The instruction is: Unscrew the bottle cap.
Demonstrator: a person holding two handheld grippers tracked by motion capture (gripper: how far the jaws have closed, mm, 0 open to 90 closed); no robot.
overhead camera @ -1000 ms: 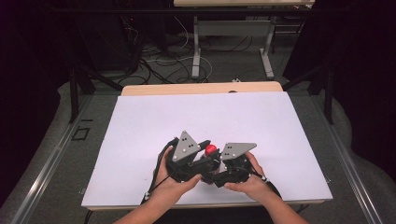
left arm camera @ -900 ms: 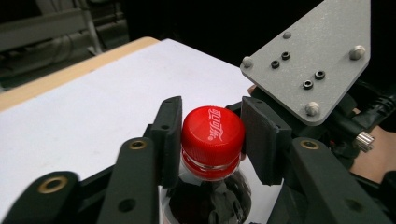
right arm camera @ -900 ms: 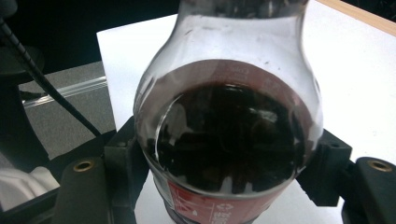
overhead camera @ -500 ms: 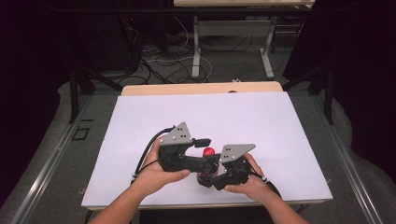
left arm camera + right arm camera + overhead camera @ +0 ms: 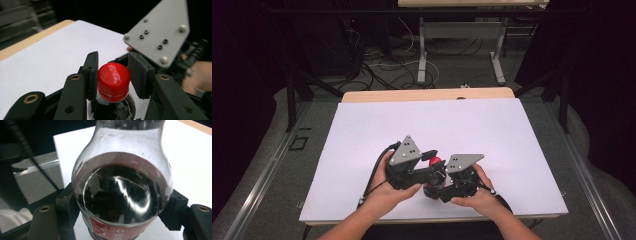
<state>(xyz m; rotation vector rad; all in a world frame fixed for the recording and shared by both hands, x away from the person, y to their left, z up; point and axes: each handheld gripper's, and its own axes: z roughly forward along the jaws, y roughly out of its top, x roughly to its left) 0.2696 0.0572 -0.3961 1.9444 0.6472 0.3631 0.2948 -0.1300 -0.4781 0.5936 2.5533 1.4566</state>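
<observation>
I have the cola bottle [image 5: 122,195] standing upright near the table's [image 5: 362,135] front edge, a little right of its middle, and both my claws are on it. My right claw [image 5: 120,215] is clenched around the bottle's belly, pads pressed on either side just above the red label, so the body cannot spin or tip while I work above. My left claw [image 5: 113,77] comes in over the top with its jaws on either side of the red cap [image 5: 113,78]; they have just been closing, and the left pad sits tight against the cap's ridged side, the right one close in on the other. I judge this to be the grip for twisting the cap: one claw anchors, the other turns. The cap looks fully seated on the neck. From above, my two hands crowd together, left hand [image 5: 384,192] and right hand [image 5: 477,195] almost touching, because the two grips are stacked so closely.
</observation>
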